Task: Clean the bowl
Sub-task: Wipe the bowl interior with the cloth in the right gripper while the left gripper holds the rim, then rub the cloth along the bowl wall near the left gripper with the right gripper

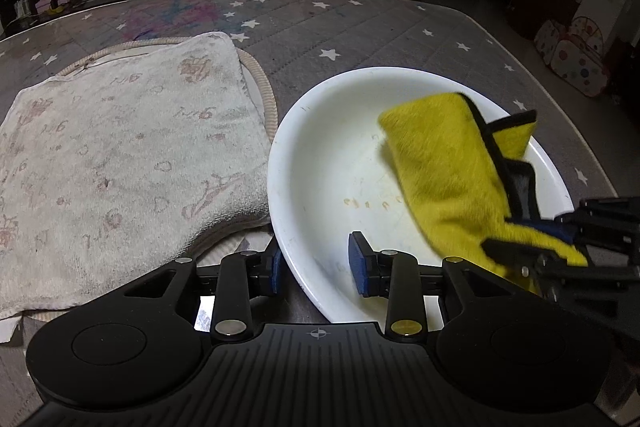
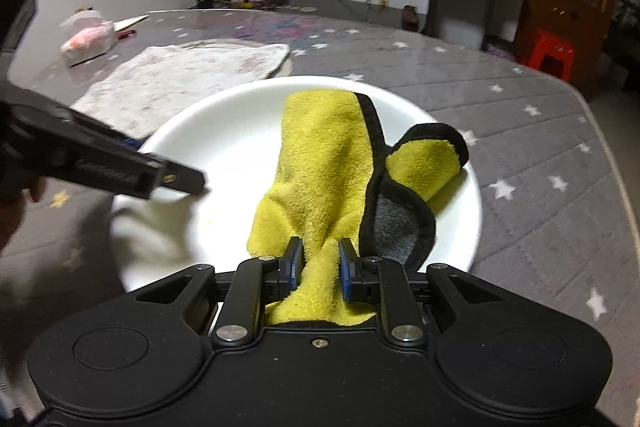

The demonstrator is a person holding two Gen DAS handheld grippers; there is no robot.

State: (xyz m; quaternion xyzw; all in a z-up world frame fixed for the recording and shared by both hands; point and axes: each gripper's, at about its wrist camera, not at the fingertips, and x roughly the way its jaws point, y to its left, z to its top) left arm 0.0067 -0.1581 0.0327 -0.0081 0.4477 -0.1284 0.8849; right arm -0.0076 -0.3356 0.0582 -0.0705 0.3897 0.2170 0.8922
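Observation:
A white bowl [image 1: 328, 163] stands on the table; it also shows in the right wrist view [image 2: 232, 131]. My right gripper [image 2: 319, 265] is shut on a yellow cloth with black edging [image 2: 324, 163], which lies inside the bowl. The cloth also shows in the left wrist view [image 1: 444, 171], with the right gripper [image 1: 568, 239] at the bowl's right rim. My left gripper [image 1: 318, 261] is open, its fingers on either side of the bowl's near left rim, one pad [image 1: 357, 259] inside the bowl. The left gripper [image 2: 132, 167] is blurred in the right wrist view. Faint stains [image 1: 372, 203] mark the bowl's bottom.
A pale patterned towel [image 1: 120, 155] lies on a round mat left of the bowl. The table [image 1: 360, 27] has a grey star-pattern cover. A plastic-wrapped packet [image 2: 88, 39] lies at the far left. A red stool [image 2: 548, 55] stands beyond the table.

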